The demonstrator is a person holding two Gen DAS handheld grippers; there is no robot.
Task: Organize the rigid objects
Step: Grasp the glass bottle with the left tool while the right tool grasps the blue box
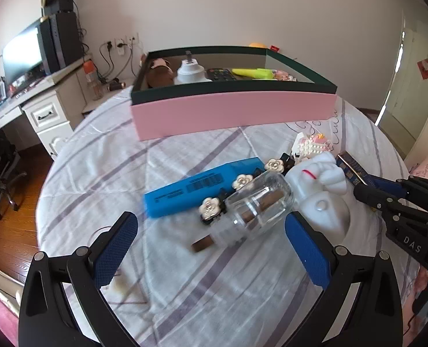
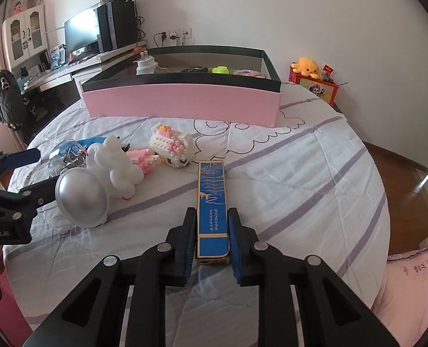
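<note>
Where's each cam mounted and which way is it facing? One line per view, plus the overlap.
Left wrist: on the left hand-held gripper, angled down over the bed at the glass jar between its open fingers; the right hand-held gripper enters from the right.
Right wrist: on the right hand-held gripper, angled down along the blue-and-gold box its pads clamp; the left hand-held gripper enters from the left.
Shared: pink box, white figurine, block toy.

The right gripper (image 1: 358,192) carries the white letters "DAS" on its black body. The left gripper (image 2: 37,170) shows part of a word, roughly "Robook.AI". Barcode print on the blue case (image 1: 196,188) is too small to read.
</note>
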